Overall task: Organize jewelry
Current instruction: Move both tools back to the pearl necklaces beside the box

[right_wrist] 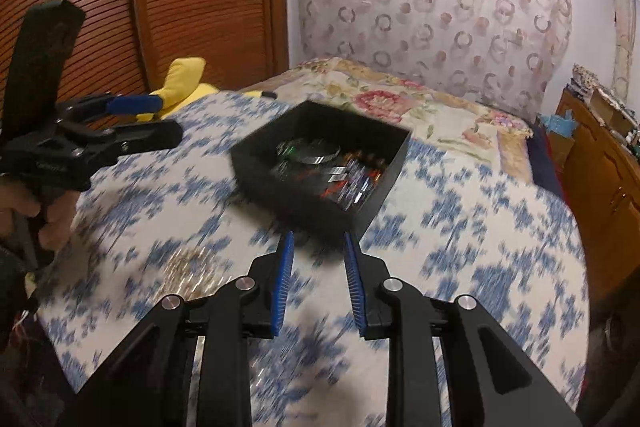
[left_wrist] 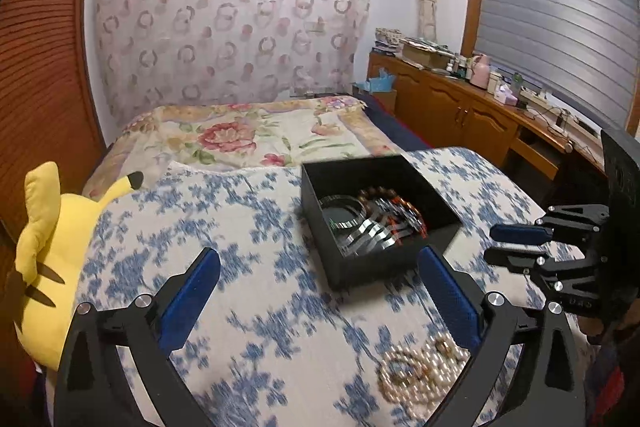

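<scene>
Black square open-topped box (left_wrist: 356, 267) sits on the blue-and-white floral bedspread (left_wrist: 248, 247), holding silver bangles (left_wrist: 360, 233) and a brown beaded bracelet (left_wrist: 390, 197) piled together inside. Pearl-coloured bead jewelry (left_wrist: 420, 367) lies loose on the bedspread, near the box's front corner and just beside the left hand-held gripper's (left_wrist: 320, 291) right finger; blur hides whether they touch. Left hand-held gripper: jaws spread wide, nothing between them. Right hand-held gripper (right_wrist: 319, 281): jaws narrow but parted, empty, pointing at the box's near wall, apart from it. Yellow plush toy (left_wrist: 44, 267) rests at the bed's left edge.
</scene>
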The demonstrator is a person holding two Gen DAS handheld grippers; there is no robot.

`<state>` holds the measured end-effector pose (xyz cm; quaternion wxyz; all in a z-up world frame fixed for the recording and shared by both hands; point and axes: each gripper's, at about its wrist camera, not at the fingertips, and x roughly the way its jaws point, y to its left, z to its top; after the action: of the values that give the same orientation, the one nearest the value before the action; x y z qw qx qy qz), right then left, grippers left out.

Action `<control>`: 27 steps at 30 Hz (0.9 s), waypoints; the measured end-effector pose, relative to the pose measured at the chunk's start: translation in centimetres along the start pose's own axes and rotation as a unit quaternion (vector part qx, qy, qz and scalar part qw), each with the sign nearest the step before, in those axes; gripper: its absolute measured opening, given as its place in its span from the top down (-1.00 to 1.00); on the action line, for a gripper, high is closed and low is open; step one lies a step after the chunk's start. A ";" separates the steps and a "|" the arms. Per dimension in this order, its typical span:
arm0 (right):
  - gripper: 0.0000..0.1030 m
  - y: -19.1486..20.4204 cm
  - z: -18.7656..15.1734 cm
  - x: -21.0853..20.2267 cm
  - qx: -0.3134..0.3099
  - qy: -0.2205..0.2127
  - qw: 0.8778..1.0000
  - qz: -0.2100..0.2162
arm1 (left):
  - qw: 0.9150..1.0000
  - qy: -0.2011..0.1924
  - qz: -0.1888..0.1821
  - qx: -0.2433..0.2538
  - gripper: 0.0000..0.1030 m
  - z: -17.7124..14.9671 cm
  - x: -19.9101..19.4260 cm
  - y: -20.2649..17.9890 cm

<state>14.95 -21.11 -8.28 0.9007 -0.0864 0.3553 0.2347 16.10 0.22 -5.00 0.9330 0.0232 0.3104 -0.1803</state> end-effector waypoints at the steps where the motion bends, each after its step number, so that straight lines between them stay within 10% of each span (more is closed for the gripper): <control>1: 0.46 0.3 -0.6 -0.1 -0.001 0.004 1.000 0.004 | 1.000 0.003 -0.003 0.002 -0.86 -0.4 -0.1 -0.2; 27: 0.53 3.1 -5.6 0.6 -0.019 0.078 0.996 0.026 | 0.998 0.058 -0.020 0.005 -0.86 -7.8 -1.3 -2.4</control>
<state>10.50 -20.02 -12.82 0.8619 -0.1129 0.4222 0.2573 9.83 -0.42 -10.36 0.9098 0.0323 0.3630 -0.1986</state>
